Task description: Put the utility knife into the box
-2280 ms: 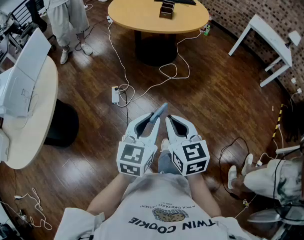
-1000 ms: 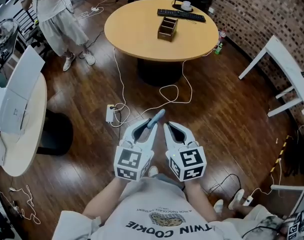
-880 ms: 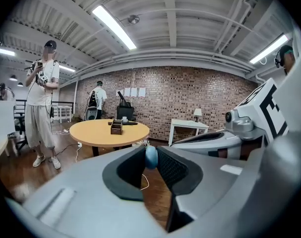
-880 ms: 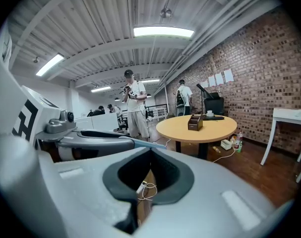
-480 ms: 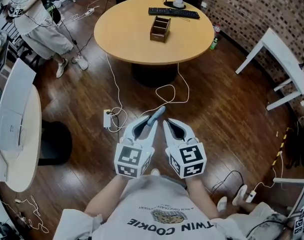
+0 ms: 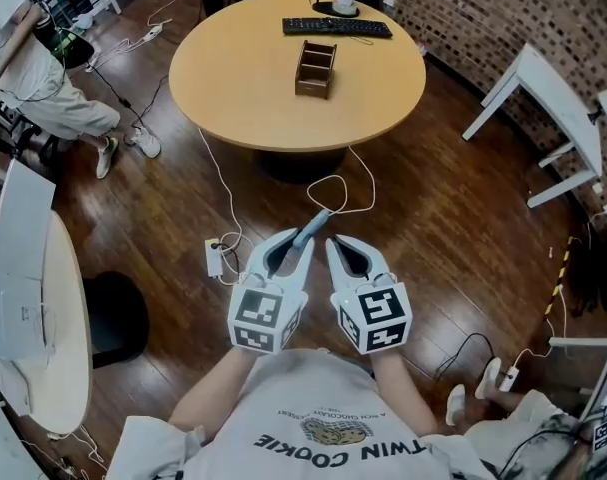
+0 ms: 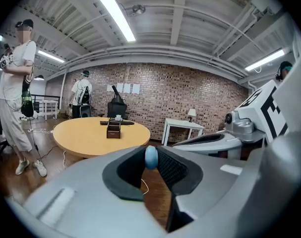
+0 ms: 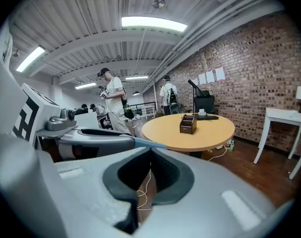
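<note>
In the head view my left gripper [image 6: 301, 244] is held low in front of me, shut on a blue utility knife [image 6: 312, 226] whose end sticks out past the jaws. The knife's rounded blue end [image 7: 151, 157] shows between the dark pads in the left gripper view. My right gripper [image 6: 335, 245] sits right beside it, shut and empty, its tips meeting [image 8: 150, 151]. A small brown compartmented box [image 6: 315, 69] stands on the round wooden table [image 6: 233, 88] ahead. The box [image 7: 113, 130] [image 8: 188, 123] also shows in both gripper views.
A black keyboard [image 6: 337, 27] and a white cup [image 6: 343, 4] lie at the table's far edge. White cables and a power strip [image 6: 214, 258] cross the wooden floor. A white desk [image 6: 558, 93] stands right, a white table [image 6: 58, 318] left, a person [image 6: 28, 78] far left.
The round table and box have drawn nearer and shifted towards the middle of the head view. Both grippers keep the same pose, the knife still held.
</note>
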A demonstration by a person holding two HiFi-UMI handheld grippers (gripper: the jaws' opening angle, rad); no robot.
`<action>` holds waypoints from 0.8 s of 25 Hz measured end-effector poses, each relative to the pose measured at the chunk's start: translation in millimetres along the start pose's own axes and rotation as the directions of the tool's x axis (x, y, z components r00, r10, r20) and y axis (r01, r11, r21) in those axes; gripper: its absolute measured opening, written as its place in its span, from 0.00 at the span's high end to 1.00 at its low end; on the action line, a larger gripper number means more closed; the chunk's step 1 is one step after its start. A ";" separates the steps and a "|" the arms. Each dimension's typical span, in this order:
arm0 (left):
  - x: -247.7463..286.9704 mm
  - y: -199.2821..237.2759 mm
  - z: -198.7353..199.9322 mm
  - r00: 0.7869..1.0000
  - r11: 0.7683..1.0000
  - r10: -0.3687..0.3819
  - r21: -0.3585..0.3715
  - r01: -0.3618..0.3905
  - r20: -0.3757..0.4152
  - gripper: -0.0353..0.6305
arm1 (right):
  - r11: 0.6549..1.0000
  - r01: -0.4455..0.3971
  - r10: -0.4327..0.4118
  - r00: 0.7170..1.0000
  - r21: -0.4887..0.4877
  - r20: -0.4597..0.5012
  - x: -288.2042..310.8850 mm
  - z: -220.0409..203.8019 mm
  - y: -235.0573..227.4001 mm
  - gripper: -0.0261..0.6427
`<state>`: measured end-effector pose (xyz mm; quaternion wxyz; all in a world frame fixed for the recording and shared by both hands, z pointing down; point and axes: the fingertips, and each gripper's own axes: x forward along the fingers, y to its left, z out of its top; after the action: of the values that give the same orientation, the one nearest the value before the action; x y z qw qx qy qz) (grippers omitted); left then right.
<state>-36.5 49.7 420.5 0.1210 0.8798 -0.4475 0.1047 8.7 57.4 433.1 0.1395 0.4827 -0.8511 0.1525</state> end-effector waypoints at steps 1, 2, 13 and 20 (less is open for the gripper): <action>3.6 9.3 1.6 1.000 1.000 -0.010 -0.001 0.010 -0.003 0.84 | 1.000 0.009 -0.009 1.000 0.002 -0.003 9.8 3.4 0.6 0.96; 7.3 18.0 3.1 1.000 1.000 -0.021 -0.001 0.021 -0.006 0.84 | 1.000 0.018 -0.018 1.000 0.005 -0.006 19.4 6.7 0.7 0.96; 46.1 99.9 23.9 0.994 0.994 -0.109 -0.006 0.108 -0.013 0.84 | 0.996 0.091 -0.090 0.995 0.009 -0.033 106.7 39.8 3.1 0.96; 54.8 139.2 36.6 0.991 0.991 -0.133 0.000 0.133 0.001 0.84 | 0.994 0.114 -0.114 0.993 0.001 -0.032 142.0 57.3 11.2 0.96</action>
<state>-115.3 -82.6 418.4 0.1276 0.9078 -0.3879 0.0959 -76.4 -70.3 434.0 0.1610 0.5281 -0.8196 0.1532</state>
